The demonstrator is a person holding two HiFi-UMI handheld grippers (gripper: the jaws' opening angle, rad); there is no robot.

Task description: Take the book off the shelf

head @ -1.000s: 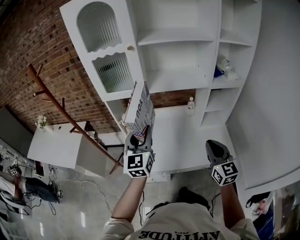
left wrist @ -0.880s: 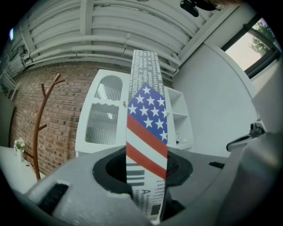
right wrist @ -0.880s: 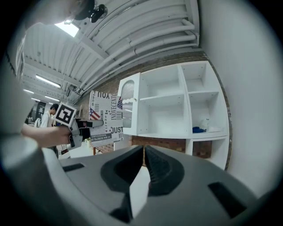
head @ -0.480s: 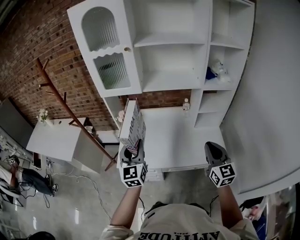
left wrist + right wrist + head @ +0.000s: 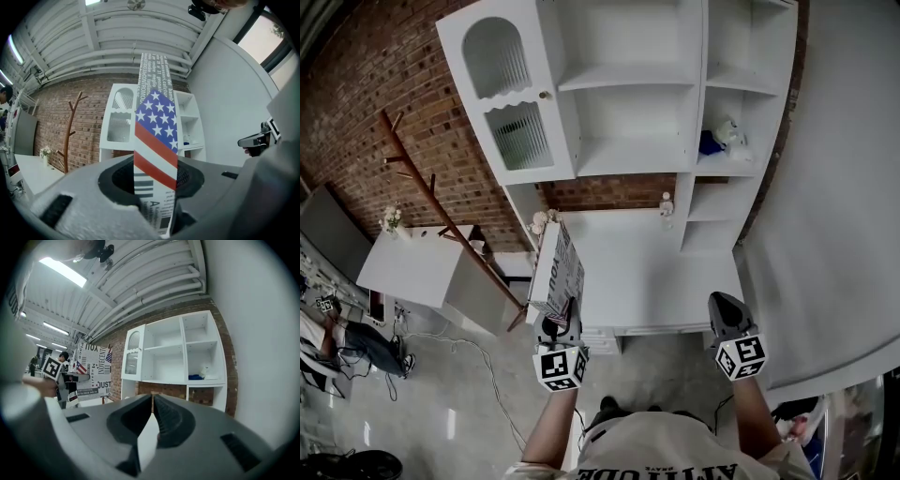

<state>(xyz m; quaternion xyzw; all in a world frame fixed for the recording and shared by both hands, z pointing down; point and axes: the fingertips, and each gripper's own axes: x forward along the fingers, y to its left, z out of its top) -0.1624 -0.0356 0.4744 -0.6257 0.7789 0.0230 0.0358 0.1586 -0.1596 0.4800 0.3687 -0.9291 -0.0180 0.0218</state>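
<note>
The book (image 5: 556, 274) has a cover of black-and-white print with a stars-and-stripes flag. It stands upright, clear of the white shelf unit (image 5: 628, 155), over the left edge of the white desk top (image 5: 647, 272). My left gripper (image 5: 558, 321) is shut on the book's lower edge. In the left gripper view the book's spine (image 5: 155, 140) rises from between the jaws of the left gripper (image 5: 154, 183). My right gripper (image 5: 724, 307) hangs at the desk's near right corner, shut with nothing in it. In the right gripper view its jaws (image 5: 153, 404) meet, and the book (image 5: 92, 371) shows at far left.
The shelf unit's compartments hold a blue thing and a white toy (image 5: 719, 139) at the right. A small bottle (image 5: 667, 204) stands at the back of the desk. A wooden coat rack (image 5: 431, 202) and a white table (image 5: 412, 267) are at left, a white wall (image 5: 844, 187) at right.
Both grippers have drawn back from the shelf unit, toward the person. The book has come along in the left gripper and now sits lower, over the desk's left edge.
</note>
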